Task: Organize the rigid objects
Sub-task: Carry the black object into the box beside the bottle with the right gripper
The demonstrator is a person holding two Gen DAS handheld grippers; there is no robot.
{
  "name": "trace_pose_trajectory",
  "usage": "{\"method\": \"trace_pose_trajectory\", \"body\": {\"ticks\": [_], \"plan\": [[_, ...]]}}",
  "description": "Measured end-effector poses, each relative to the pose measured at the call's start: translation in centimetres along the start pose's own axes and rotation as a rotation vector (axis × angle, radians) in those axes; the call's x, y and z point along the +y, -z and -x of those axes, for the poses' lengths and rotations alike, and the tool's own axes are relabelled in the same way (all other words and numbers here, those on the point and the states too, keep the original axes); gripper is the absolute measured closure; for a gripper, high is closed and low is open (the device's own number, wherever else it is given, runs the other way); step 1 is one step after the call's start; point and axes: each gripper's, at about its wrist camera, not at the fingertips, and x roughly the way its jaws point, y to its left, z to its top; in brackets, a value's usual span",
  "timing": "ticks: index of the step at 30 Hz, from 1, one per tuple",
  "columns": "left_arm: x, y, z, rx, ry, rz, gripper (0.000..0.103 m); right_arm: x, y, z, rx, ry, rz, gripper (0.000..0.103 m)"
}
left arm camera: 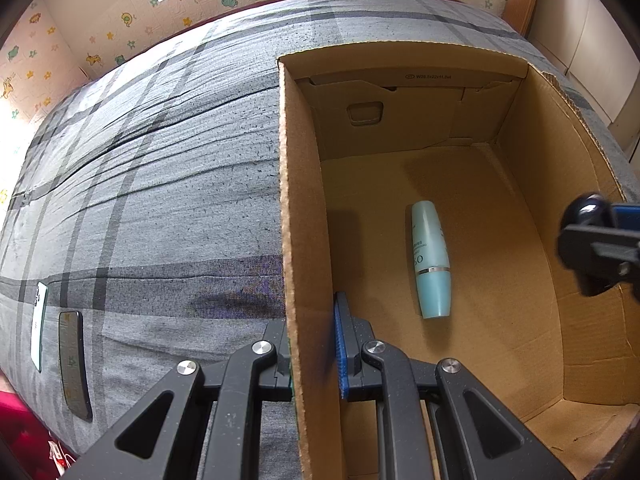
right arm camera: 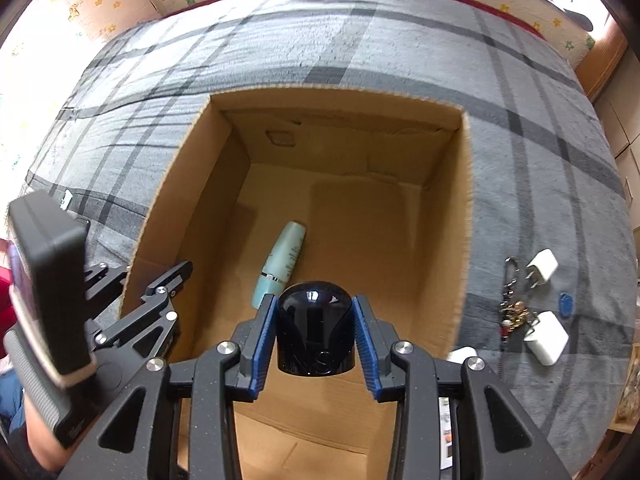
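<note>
An open cardboard box point(left arm camera: 304, 184) point(right arm camera: 464, 216) stands on a grey plaid bed. A teal cosmetic bottle point(left arm camera: 430, 256) point(right arm camera: 282, 264) lies on the box floor. My left gripper point(left arm camera: 312, 354) straddles the box's left wall, one finger outside and one inside, apparently pinching the wall. It shows in the right wrist view point(right arm camera: 160, 300) at the box's left wall. My right gripper point(right arm camera: 316, 340) is shut on a black domed bottle point(right arm camera: 316, 328) and holds it above the box's near part. In the left wrist view it enters at the right edge point(left arm camera: 596, 240).
On the bed right of the box lie two white chargers point(right arm camera: 542, 270) point(right arm camera: 548, 336), a bunch of keys point(right arm camera: 512, 312) and a small blue tag point(right arm camera: 565, 303). Left of the box lie a dark phone point(left arm camera: 74, 364) and a white-teal flat item point(left arm camera: 39, 324).
</note>
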Motion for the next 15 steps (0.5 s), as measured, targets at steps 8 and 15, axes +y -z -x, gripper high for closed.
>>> {"method": "trace_pose_trajectory", "body": {"ticks": [8, 15], "plan": [[0.0, 0.0, 0.0, 0.000, 0.000, 0.001, 0.088, 0.6, -0.1, -3.9, 0.053, 0.010, -0.017, 0.063], [0.0, 0.0, 0.0, -0.002, 0.001, 0.001, 0.088, 0.8, 0.0, -6.4, 0.089, 0.027, -0.026, 0.063]]}}
